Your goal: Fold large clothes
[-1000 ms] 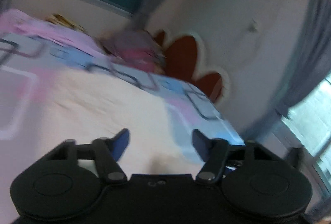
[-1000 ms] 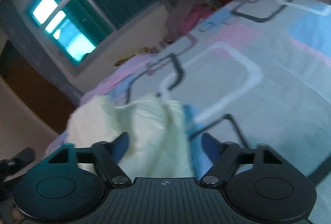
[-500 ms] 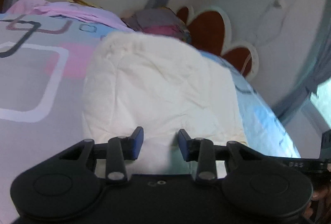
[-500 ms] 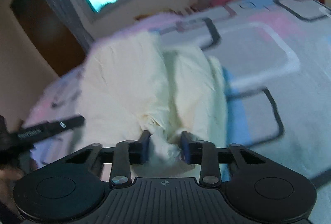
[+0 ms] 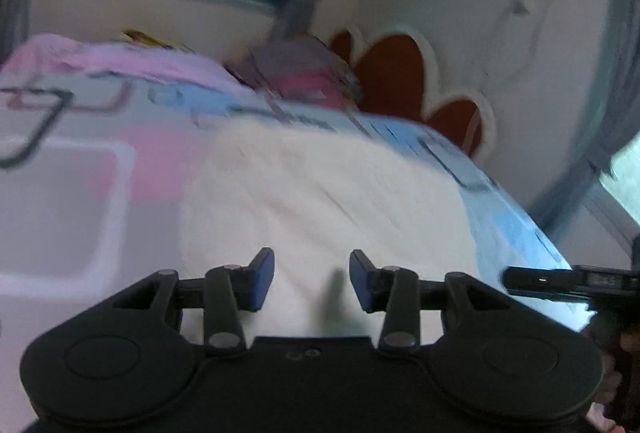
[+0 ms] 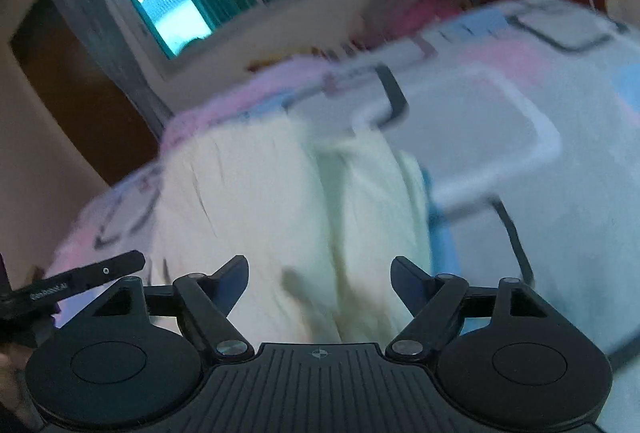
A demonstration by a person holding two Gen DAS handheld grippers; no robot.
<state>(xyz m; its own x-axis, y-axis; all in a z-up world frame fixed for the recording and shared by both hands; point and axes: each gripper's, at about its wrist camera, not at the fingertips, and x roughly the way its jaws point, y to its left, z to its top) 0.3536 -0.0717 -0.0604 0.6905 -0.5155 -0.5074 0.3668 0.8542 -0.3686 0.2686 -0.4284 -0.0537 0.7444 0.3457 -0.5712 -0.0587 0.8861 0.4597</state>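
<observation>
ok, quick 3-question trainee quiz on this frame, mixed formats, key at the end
1. True or false: the right gripper is clamped on the cream garment.
2. Multiple choice: the cream garment lies on A) a wooden floor, B) a patterned bedsheet, C) a chair.
3. Fill in: at the head of the bed, the headboard is red-brown with a ____ border.

Key
1. False. Both grippers have visible gaps and are opening; cloth lies beyond the pads, not pinched. Same for the left gripper.
2. B
3. white
</observation>
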